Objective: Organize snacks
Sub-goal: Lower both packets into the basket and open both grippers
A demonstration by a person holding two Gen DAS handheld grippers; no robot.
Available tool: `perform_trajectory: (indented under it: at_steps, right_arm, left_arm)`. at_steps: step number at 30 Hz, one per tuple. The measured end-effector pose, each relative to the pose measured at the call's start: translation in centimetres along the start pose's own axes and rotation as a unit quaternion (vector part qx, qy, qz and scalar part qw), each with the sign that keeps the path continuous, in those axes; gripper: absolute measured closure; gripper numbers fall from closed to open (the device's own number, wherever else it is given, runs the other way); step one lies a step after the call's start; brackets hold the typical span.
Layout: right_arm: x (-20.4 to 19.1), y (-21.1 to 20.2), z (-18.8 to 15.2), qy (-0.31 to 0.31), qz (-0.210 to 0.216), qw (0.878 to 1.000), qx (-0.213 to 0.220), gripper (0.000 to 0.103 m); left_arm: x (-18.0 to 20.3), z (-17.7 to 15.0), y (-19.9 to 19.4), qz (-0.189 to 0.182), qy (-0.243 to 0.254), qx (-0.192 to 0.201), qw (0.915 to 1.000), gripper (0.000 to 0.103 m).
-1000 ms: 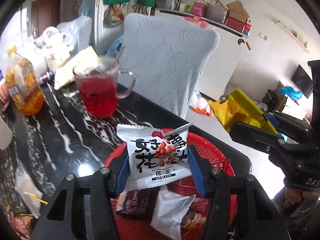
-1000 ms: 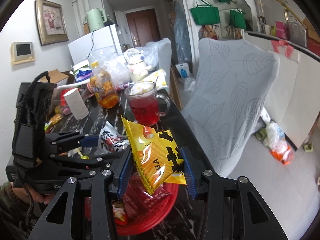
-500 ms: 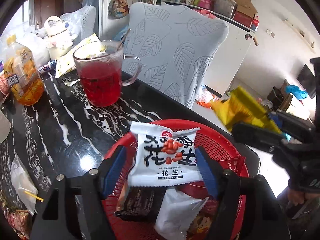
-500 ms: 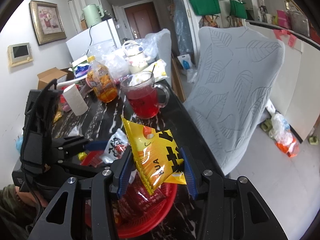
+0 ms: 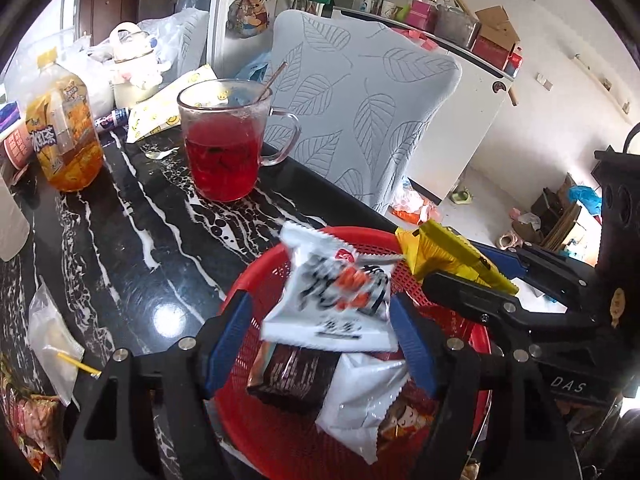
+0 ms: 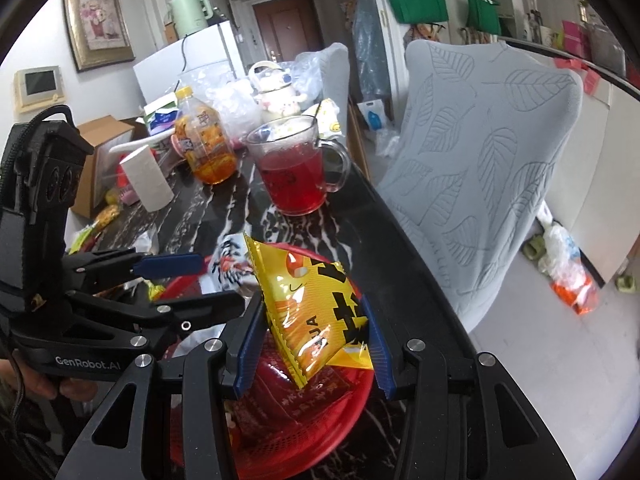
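A red mesh basket (image 5: 276,436) sits on the black marble table with several snack packs in it. My left gripper (image 5: 320,336) is open over it; a white peanut pack (image 5: 332,304), blurred, drops between its blue pads into the basket. My right gripper (image 6: 310,344) is shut on a yellow snack bag (image 6: 316,304) and holds it above the basket (image 6: 288,444). The right gripper with its yellow bag (image 5: 448,260) shows at the right of the left wrist view. The left gripper (image 6: 180,280) shows at the left of the right wrist view.
A glass mug of red drink (image 5: 224,152) and an orange drink bottle (image 5: 60,136) stand behind the basket. A paper roll (image 6: 146,180), loose wrappers (image 5: 52,332) and clutter lie to the left. A leaf-patterned chair (image 6: 492,160) stands at the table's right edge.
My left gripper has opened and let go of the white peanut pack, which falls toward the basket. My right gripper has moved in over the basket with the yellow bag.
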State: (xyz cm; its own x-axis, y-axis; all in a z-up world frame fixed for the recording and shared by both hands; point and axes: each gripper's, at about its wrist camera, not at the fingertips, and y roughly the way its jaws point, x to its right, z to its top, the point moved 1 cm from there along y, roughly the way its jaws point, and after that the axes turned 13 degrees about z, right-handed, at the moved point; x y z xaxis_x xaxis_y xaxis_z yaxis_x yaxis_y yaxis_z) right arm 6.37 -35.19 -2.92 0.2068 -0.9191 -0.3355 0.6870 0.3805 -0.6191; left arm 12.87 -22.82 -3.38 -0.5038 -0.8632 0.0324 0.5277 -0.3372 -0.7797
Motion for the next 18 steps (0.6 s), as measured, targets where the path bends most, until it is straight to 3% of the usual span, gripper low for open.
perform_trajectory:
  at_steps: [11,18]
  right_arm:
    - [-1.4,1.0,-0.8,-0.030,-0.012,0.999,-0.011,0.054]
    - [-1.7,0.7,-0.9,-0.023,0.002,1.000,-0.013,0.035]
  left_arm:
    - [-1.1,-0.8,-1.1,0.020,-0.008,0.005,0.9998,0.033]
    - [-1.8,-1.1,-1.7,0.024,-0.014,0.009,0.9996,0.033]
